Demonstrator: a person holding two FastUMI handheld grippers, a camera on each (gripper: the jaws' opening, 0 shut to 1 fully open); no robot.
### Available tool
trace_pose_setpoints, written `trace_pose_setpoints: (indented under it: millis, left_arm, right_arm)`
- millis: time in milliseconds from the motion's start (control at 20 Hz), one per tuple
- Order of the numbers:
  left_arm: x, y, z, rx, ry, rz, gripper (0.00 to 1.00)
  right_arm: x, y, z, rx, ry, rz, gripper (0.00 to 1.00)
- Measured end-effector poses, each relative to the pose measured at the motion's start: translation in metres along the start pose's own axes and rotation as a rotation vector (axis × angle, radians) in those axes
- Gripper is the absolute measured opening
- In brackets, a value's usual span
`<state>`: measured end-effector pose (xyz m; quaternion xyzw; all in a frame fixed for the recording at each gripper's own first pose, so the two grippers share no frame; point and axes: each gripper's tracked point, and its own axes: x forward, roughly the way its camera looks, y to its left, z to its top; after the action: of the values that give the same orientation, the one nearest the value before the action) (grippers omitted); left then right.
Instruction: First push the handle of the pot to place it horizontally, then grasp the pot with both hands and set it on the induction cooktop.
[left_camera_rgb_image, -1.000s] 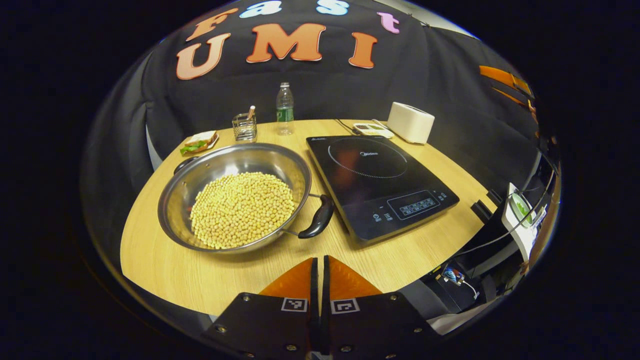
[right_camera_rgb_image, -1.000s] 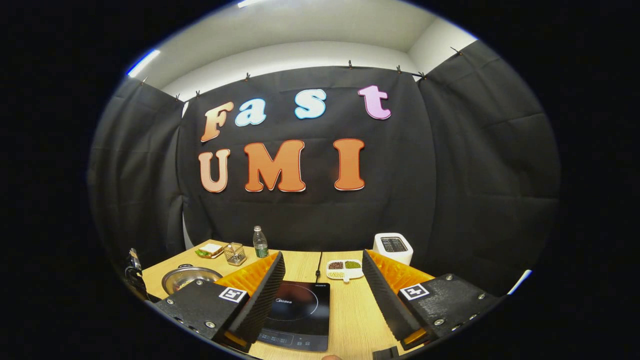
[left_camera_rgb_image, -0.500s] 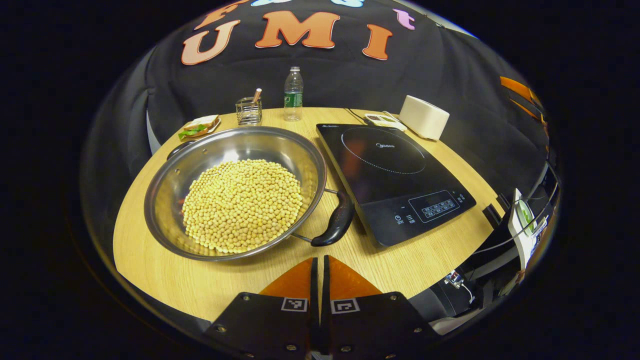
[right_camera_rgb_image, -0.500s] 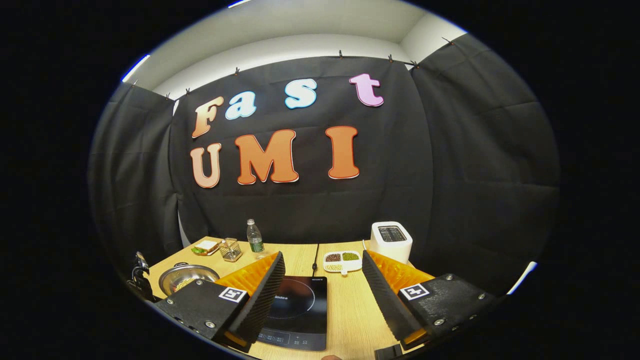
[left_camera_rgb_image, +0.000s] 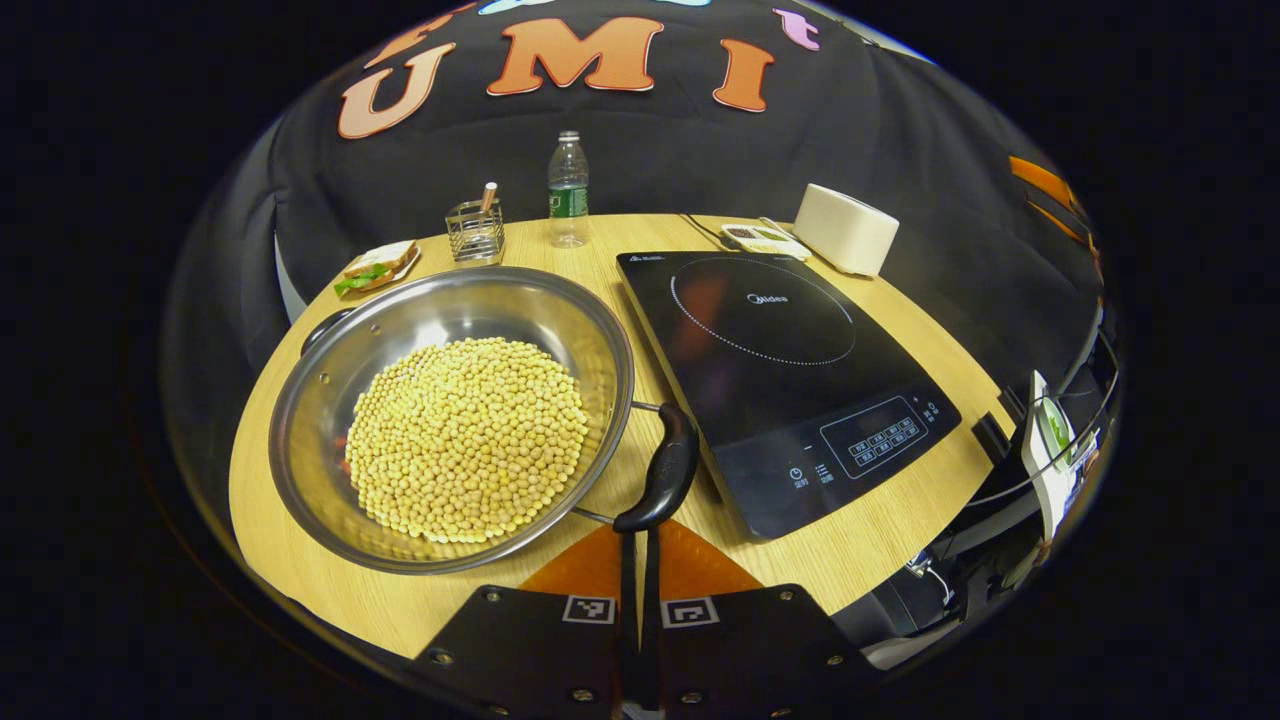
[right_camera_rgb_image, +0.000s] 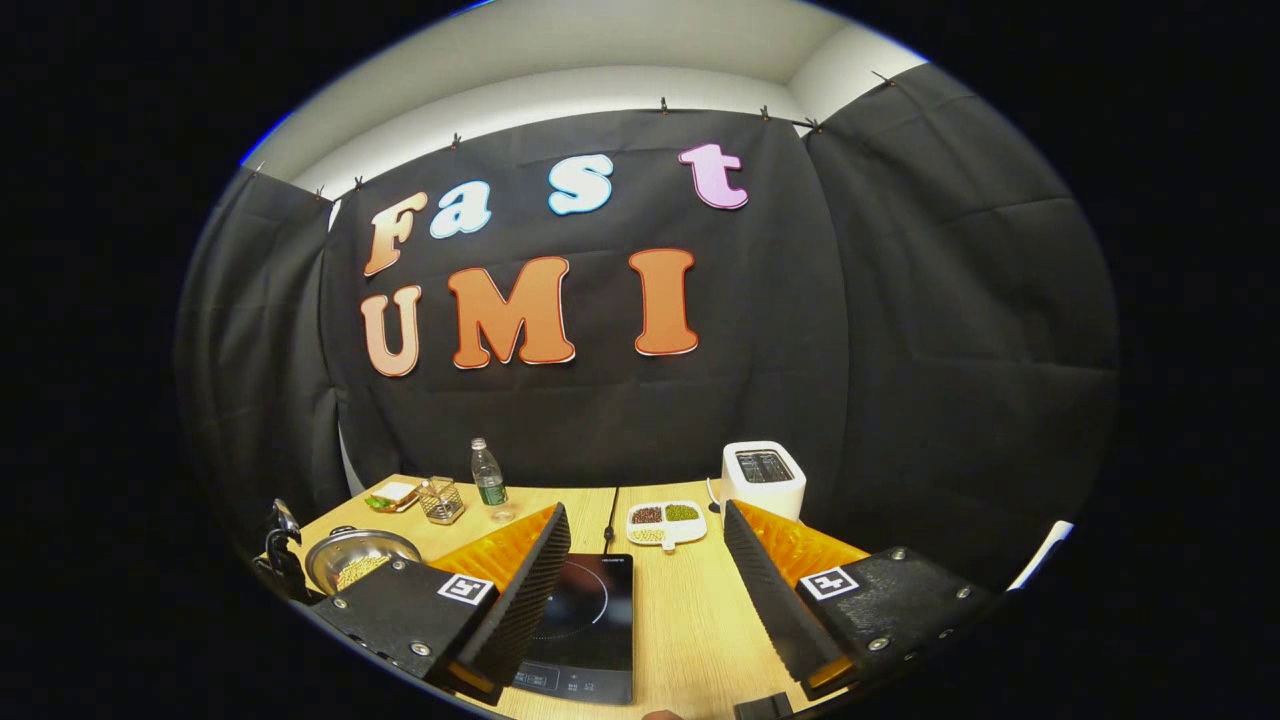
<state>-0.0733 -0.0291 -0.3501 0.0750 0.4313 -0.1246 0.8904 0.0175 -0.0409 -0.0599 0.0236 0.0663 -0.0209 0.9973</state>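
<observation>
A wide steel pot (left_camera_rgb_image: 330, 380) full of yellow beans (left_camera_rgb_image: 465, 435) sits on the wooden table (left_camera_rgb_image: 860, 540), left of the black induction cooktop (left_camera_rgb_image: 790, 370). Its near black handle (left_camera_rgb_image: 660, 470) points toward me at the pot's right front; a second handle (left_camera_rgb_image: 320, 328) shows at the far left rim. My left gripper (left_camera_rgb_image: 637, 532) is shut, its tips right at the lower end of the near handle. In the right gripper view, my right gripper (right_camera_rgb_image: 645, 520) is open, held above the table's near edge, with the cooktop (right_camera_rgb_image: 580, 620) below and the pot (right_camera_rgb_image: 355, 560) far left.
Along the table's back stand a sandwich plate (left_camera_rgb_image: 375, 270), a wire holder (left_camera_rgb_image: 474, 230), a water bottle (left_camera_rgb_image: 568, 190), a divided dish of beans (right_camera_rgb_image: 663, 520) and a white toaster (left_camera_rgb_image: 848, 228). Gear and cables hang off the table's right side (left_camera_rgb_image: 1045, 440).
My left gripper has moved forward and down to the pot; its tips now meet the near handle's end. The right gripper view has drifted slightly rightward; that gripper stays open.
</observation>
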Motion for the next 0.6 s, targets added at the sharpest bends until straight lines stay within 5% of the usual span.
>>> trace_pose_setpoints:
  millis: [600]
  left_arm:
    - [0.024,-0.01,0.02,-0.026,0.011,-0.038,0.02]
  right_arm:
    - [0.005,-0.017,0.001,0.009,0.001,-0.031,0.96]
